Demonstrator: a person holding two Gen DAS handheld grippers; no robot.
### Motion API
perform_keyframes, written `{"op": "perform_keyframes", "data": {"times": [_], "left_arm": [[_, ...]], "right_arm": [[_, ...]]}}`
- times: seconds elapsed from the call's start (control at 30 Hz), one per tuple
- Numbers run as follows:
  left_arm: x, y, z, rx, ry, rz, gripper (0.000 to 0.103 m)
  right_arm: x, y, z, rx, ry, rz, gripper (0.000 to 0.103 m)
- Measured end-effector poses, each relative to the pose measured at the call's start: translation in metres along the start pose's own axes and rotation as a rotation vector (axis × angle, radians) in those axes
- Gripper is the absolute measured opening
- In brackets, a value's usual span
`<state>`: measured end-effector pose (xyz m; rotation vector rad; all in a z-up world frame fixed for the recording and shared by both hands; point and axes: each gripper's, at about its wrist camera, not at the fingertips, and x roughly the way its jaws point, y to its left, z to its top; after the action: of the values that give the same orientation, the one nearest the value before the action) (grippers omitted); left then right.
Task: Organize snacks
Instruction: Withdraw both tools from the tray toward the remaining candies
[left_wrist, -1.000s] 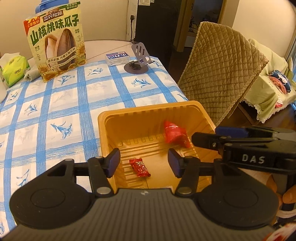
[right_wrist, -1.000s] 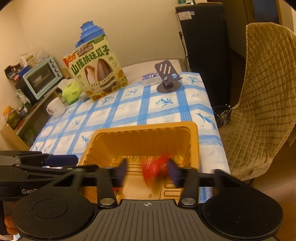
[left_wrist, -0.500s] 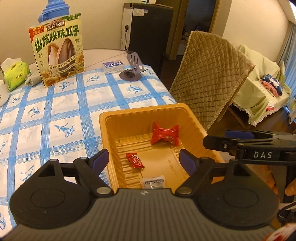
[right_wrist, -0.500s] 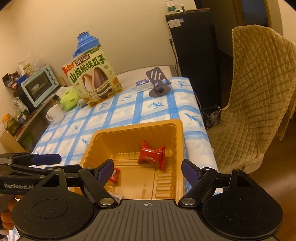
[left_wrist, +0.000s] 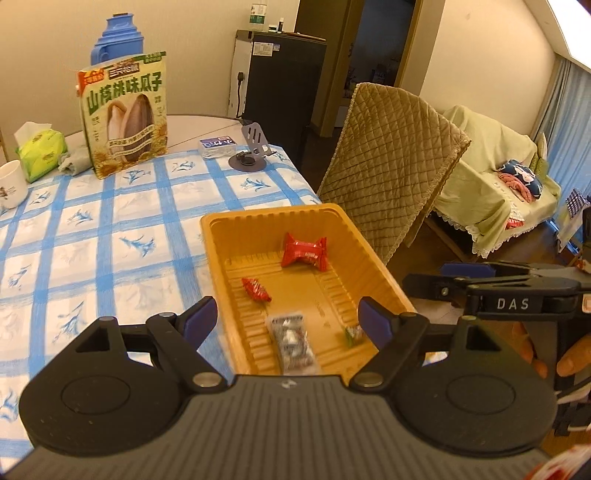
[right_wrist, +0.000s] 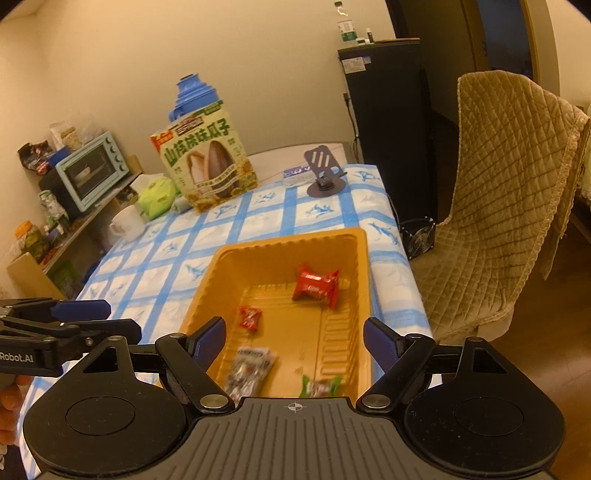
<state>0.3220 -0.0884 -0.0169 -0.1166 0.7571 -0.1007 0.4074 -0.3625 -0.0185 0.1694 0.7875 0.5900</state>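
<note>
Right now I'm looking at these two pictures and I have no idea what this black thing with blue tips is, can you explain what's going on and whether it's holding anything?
No robot here: a person holds a hand-held claw in each hand, each with a camera looking forward along its two blue-tipped fingers. One picture comes from the left claw, the other from the right claw. Each also sees the other claw from the side.

Both hover over an orange tray on a table with a blue-checked cloth. In the tray lie a large red snack pack, a small red candy, a clear packet and a green-wrapped candy. A sunflower seed bag stands at the far end.

Both claws have just been opening, and nothing is between their fingers now.
</note>
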Motion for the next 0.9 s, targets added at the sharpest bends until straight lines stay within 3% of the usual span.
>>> {"op": "perform_keyframes", "data": {"times": [0.47,0.9], "left_arm": [[-0.077,0.037,-0.067,-0.042,0.014,0.042,0.082],[-0.125,0.087,-0.120,-0.104,0.057,0.106,0.082]], "right_arm": [[-0.034,0.059,-0.046,-0.051,0.045,0.030,0.081],[-0.027,0.123,-0.090,-0.092,0.155,0.075,0.081]]}}
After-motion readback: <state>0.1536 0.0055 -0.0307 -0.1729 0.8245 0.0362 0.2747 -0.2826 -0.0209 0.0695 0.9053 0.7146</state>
